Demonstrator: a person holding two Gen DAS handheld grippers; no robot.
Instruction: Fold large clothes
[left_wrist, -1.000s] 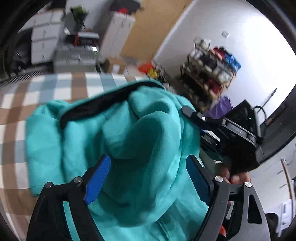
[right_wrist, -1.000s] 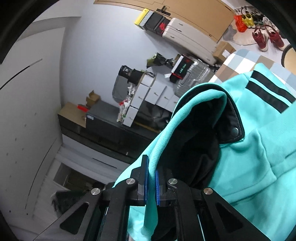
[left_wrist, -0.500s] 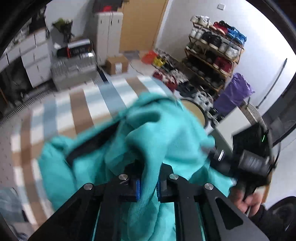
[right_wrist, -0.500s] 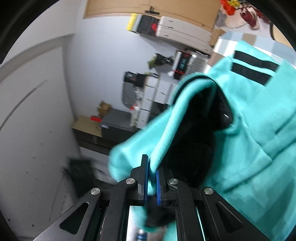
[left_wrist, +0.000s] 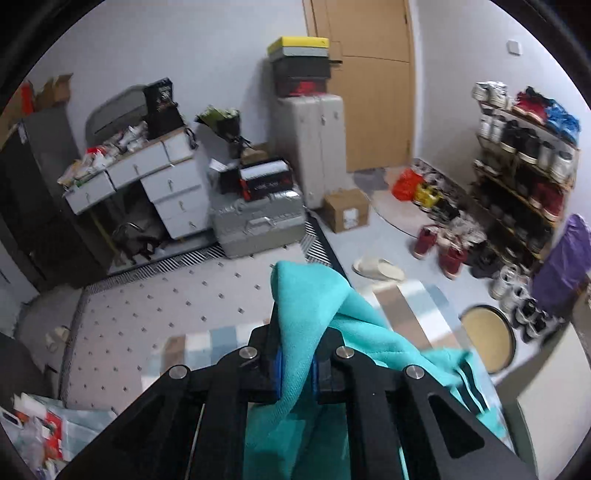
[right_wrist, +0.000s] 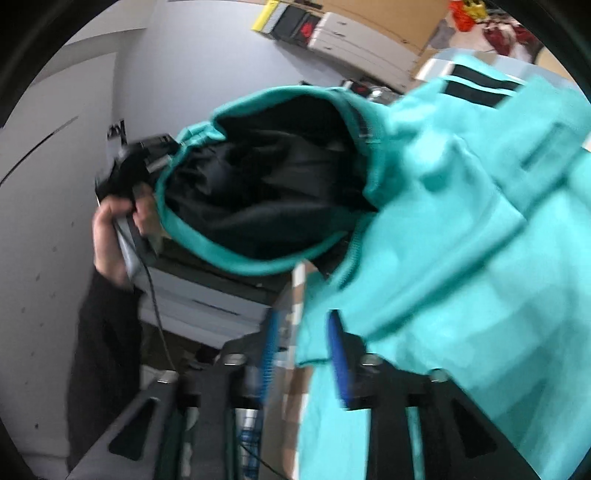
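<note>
While clamped hard on a bunch of the teal hooded jacket (left_wrist: 314, 306), with cloth squeezed between the blue pads (left_wrist: 279, 365), the left gripper (left_wrist: 295, 369) carries the garment in the air above the checked cloth (left_wrist: 402, 306) of the work surface. Draped from that pinch, down and off to the right, with the dark-lined hood (right_wrist: 273, 177) gaping open in the right wrist view. Opening at this moment: the right gripper (right_wrist: 303, 354), its blue pads apart, a teal edge between them but seemingly no longer pinched.

Advice for the step in hand, judged as a regrasp before spreading:
- Hold the left pinch firm, since it now bears the whole garment
- Clear the right jaws fully off the fabric before moving away, to avoid snagging the hem
- Seek a matching point with the right, likely the opposite shoulder or hood edge, so the jacket hangs square
- Keep the garment high enough that no sleeve drags on the surface
- Lower flat only once both corners are taut, zip side settled, hood smoothed

Blur in the right view leaves the exact edge uncertain
</note>
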